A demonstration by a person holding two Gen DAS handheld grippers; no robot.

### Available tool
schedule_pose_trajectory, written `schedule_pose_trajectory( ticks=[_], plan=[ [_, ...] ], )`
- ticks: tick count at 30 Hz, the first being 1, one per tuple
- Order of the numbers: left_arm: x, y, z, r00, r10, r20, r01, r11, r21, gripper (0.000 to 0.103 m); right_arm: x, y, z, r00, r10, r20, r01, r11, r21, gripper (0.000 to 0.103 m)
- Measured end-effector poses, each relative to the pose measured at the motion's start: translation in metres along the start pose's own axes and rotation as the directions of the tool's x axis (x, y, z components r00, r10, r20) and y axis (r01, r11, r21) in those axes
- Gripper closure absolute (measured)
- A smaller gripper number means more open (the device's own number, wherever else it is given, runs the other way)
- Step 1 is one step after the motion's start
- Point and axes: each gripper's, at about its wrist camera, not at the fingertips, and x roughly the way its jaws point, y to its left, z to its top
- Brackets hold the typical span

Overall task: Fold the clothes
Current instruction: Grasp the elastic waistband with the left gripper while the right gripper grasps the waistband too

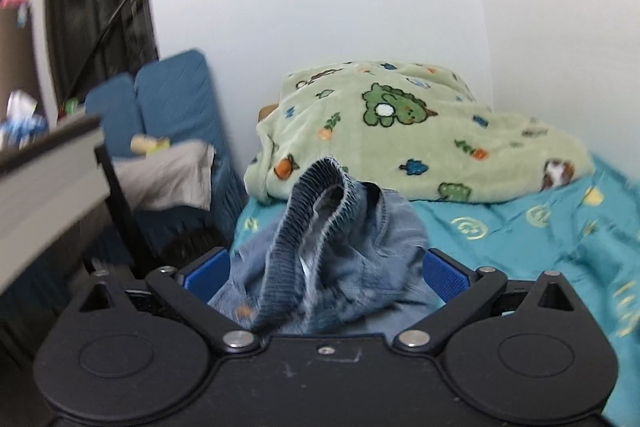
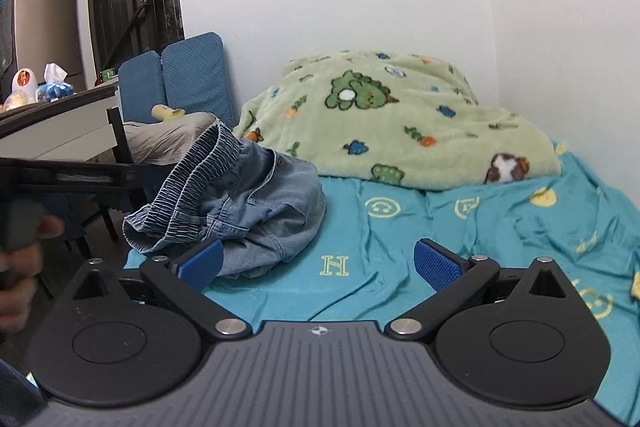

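Observation:
Crumpled light-blue denim shorts (image 2: 244,211) with an elastic waistband lie at the left edge of the teal bed sheet (image 2: 460,251). In the left wrist view the shorts (image 1: 332,259) bulge up between the wide-apart blue pads of my left gripper (image 1: 326,273), waistband loop raised; the jaws are open around the cloth, not clamped. My right gripper (image 2: 318,263) is open over the sheet, its left pad (image 2: 202,263) just in front of the shorts, nothing between the pads. The left gripper's black body and the hand holding it show at the far left of the right wrist view.
A green cartoon-print blanket (image 2: 400,119) is heaped at the back of the bed against the white wall. A blue quilted chair (image 2: 188,79) with grey cloth and a table edge (image 2: 60,131) stand left of the bed.

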Motion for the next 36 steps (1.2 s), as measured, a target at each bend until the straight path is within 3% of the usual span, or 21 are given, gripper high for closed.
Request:
schedule_pose_trajectory(
  ticks=[5, 17, 23, 25, 26, 28, 30, 36],
  plan=[
    [0.046, -0.007, 0.007, 1.000, 0.024, 0.009, -0.025, 0.992, 0.121, 0.000, 0.020, -0.011, -0.005, 0.999, 0.005, -0.039, -0.004, 1.000, 0.026, 0.000],
    [0.133, -0.001, 0.000, 0.996, 0.049, -0.070, -0.037, 0.986, 0.163, 0.005, 0.066, -0.026, -0.019, 0.989, 0.070, -0.134, -0.053, 0.991, 0.126, 0.000],
    [0.139, 0.000, 0.004, 0.996, 0.048, -0.080, -0.038, 0.991, 0.125, 0.027, 0.074, -0.031, -0.016, 0.990, 0.071, -0.126, -0.055, 0.990, 0.128, 0.000],
    [0.141, 0.000, 0.005, 0.995, 0.052, -0.083, -0.042, 0.993, 0.115, 0.052, 0.074, -0.031, -0.016, 0.991, 0.062, -0.120, -0.048, 0.991, 0.123, 0.000],
    [0.140, -0.002, 0.007, 0.994, 0.061, -0.087, -0.051, 0.992, 0.116, 0.056, 0.074, -0.032, -0.016, 0.991, 0.058, -0.117, -0.044, 0.992, 0.120, 0.000],
    [0.137, -0.007, 0.011, 0.992, 0.080, -0.093, -0.068, 0.990, 0.123, 0.079, 0.071, -0.033, -0.015, 0.992, 0.054, -0.111, -0.040, 0.992, 0.123, 0.000],
    [0.132, -0.014, 0.016, 0.990, 0.096, -0.099, -0.082, 0.986, 0.143, 0.089, 0.071, -0.033, -0.014, 0.994, 0.052, -0.100, -0.038, 0.991, 0.131, 0.000],
    [0.091, -0.043, 0.029, 0.997, 0.066, -0.038, -0.057, 0.978, 0.200, 0.092, 0.065, -0.037, -0.011, 0.996, 0.053, -0.078, -0.041, 0.989, 0.144, 0.000]
  ],
)
